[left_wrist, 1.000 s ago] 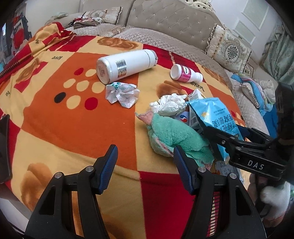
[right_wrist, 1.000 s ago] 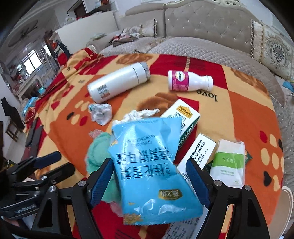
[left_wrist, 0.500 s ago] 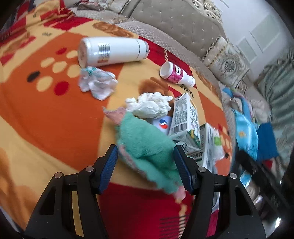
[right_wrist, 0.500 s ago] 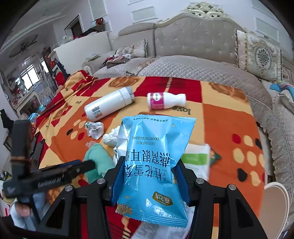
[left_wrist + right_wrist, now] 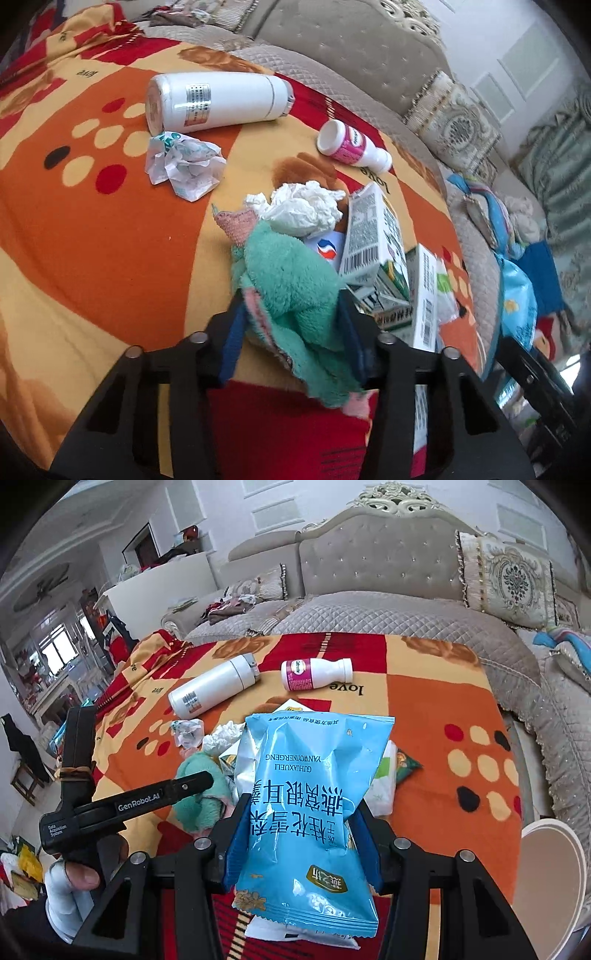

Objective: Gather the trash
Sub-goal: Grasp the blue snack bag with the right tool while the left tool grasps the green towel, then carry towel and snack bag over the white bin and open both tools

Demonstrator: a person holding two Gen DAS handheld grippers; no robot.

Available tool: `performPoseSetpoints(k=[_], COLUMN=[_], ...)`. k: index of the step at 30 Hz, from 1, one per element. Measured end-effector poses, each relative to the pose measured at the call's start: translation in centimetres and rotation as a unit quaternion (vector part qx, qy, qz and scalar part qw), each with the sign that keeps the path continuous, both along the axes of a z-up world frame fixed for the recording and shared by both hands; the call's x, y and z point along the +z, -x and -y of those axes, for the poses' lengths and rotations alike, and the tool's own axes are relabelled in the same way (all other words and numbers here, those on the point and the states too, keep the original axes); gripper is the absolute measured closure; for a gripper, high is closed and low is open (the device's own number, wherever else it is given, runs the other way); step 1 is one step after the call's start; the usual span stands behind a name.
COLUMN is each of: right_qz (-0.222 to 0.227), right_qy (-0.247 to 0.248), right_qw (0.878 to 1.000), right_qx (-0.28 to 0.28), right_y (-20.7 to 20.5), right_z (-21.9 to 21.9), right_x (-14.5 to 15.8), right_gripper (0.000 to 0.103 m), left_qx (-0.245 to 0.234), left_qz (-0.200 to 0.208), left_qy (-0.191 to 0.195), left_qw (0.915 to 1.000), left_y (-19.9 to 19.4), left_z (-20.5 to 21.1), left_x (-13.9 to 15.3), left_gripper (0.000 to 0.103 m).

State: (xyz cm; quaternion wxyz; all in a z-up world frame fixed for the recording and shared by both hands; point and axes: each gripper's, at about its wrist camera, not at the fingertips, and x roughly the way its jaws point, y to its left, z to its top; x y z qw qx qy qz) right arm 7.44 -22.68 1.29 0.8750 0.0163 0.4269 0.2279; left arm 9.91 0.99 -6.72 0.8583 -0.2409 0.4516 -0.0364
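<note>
Through the left wrist view, I am seeing my left gripper (image 5: 291, 332), its jaws having just been closing, pinching the fluffy green-and-pink cloth (image 5: 291, 291) on the orange-and-red patterned blanket (image 5: 110, 240). Through the right wrist view, my right gripper (image 5: 301, 836) is clamping the shiny blue plastic snack bag (image 5: 314, 797), lifted above the blanket.

A grey tufted sofa (image 5: 388, 565) with a carved crest backs the scene, an ornate cushion (image 5: 509, 579) on its right. White panelled walls (image 5: 236, 513) rise behind. A patterned blanket (image 5: 436, 709) in red, orange and yellow covers the seat. Daylight enters through windows (image 5: 55, 653) far left
</note>
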Motion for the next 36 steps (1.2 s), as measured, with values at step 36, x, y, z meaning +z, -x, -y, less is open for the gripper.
performPoseSetpoints(k=[36], right_qz=[0.013], right_qy=[-0.014], right_qw=[0.996], right_qx=[-0.084], right_y=[5.5], right_z=[8.5], right_x=[0.8], right_gripper=[0.053], left_qx=[-0.156], left_qz=[0.085], left_qy=[-0.061], left_qw=[0.9821], left_y=[5.0], left_z=[11.4], left_x=[7.6], left_gripper=[0.066])
